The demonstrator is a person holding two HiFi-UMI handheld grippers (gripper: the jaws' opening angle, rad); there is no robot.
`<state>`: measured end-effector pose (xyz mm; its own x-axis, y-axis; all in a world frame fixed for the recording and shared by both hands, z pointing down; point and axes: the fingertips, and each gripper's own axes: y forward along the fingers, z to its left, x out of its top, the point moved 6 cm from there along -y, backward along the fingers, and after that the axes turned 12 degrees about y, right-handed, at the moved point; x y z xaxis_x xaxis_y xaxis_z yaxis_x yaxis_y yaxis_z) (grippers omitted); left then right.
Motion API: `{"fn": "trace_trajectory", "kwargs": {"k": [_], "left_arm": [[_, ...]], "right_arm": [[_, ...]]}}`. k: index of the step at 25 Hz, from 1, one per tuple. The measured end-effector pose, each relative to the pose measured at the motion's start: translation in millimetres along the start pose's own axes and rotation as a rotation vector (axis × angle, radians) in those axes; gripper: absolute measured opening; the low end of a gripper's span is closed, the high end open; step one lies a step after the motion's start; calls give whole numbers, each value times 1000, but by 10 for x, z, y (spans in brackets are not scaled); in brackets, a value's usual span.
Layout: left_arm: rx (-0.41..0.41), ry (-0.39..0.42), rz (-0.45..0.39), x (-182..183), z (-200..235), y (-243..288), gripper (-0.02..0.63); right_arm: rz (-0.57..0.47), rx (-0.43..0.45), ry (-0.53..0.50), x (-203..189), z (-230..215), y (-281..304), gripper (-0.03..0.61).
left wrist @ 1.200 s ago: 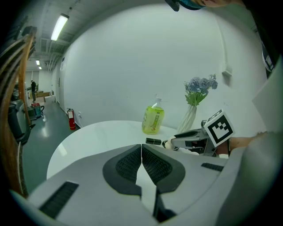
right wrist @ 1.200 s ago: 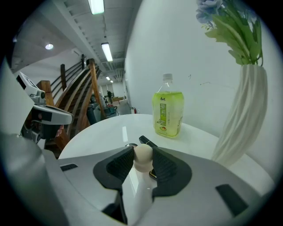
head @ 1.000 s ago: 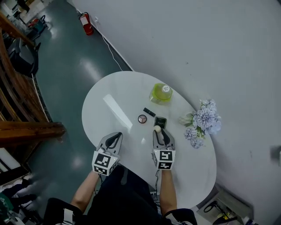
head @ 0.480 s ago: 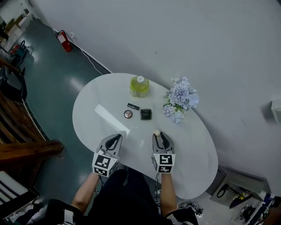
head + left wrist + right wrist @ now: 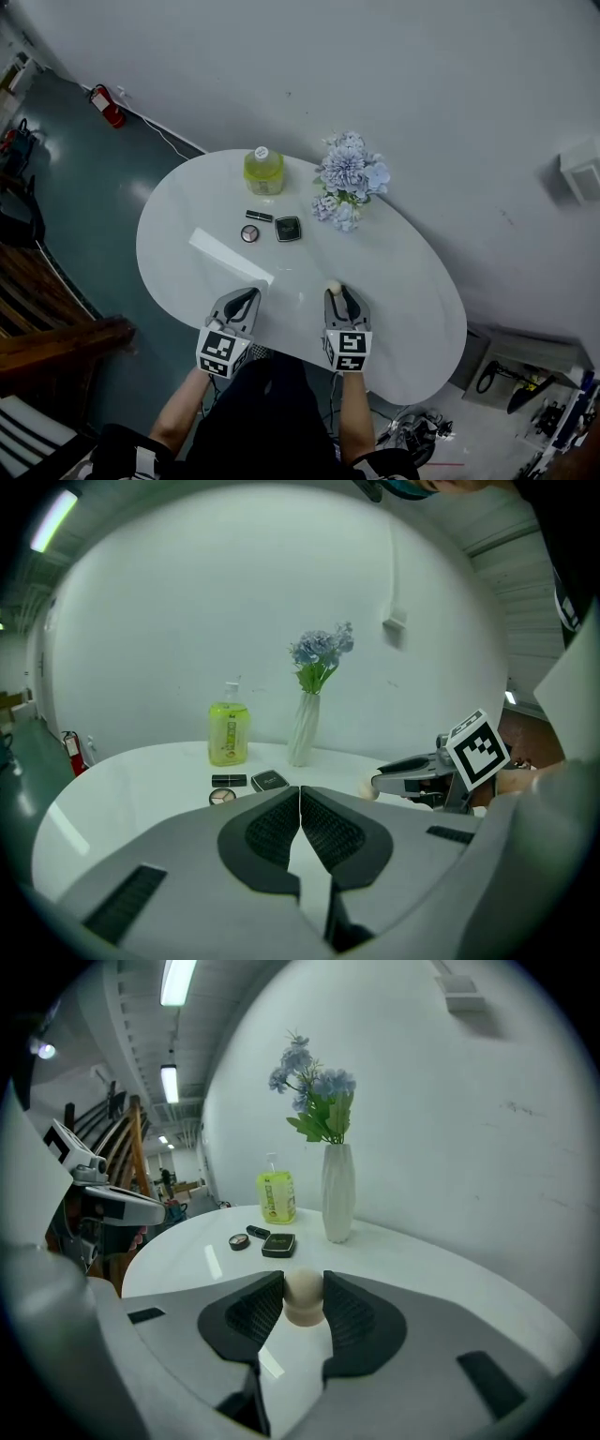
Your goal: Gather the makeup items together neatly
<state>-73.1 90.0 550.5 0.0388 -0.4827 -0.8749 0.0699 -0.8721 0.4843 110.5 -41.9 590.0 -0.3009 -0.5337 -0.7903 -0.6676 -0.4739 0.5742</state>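
Observation:
My right gripper (image 5: 336,290) (image 5: 303,1299) is shut on a beige makeup sponge (image 5: 303,1297) (image 5: 333,286), held over the near part of the white table (image 5: 394,272). My left gripper (image 5: 247,296) (image 5: 300,808) is shut with nothing between its jaws, beside the right one. Farther back lie a round eyeshadow compact (image 5: 249,233) (image 5: 239,1241) (image 5: 222,797), a black square compact (image 5: 288,229) (image 5: 279,1244) (image 5: 269,781) and a black lipstick (image 5: 259,216) (image 5: 258,1233) (image 5: 228,781), close together.
A yellow-green pump bottle (image 5: 263,170) (image 5: 276,1195) (image 5: 229,733) and a white vase of blue flowers (image 5: 345,178) (image 5: 337,1204) (image 5: 305,728) stand at the table's far edge by the wall. A fire extinguisher (image 5: 108,105) stands on the green floor at the left.
The view has swung: the table and its items have shifted left and farther from me. Both grippers keep their places in the picture, the right one still holding the sponge.

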Motion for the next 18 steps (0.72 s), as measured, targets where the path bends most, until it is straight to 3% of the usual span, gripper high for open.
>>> {"fn": "trace_trajectory", "kwargs": {"k": [18], "left_arm": [[-62,-10,76,-406,-224,199,20]], "right_arm": [[76,-31,49,-635,-162,97,149]]}}
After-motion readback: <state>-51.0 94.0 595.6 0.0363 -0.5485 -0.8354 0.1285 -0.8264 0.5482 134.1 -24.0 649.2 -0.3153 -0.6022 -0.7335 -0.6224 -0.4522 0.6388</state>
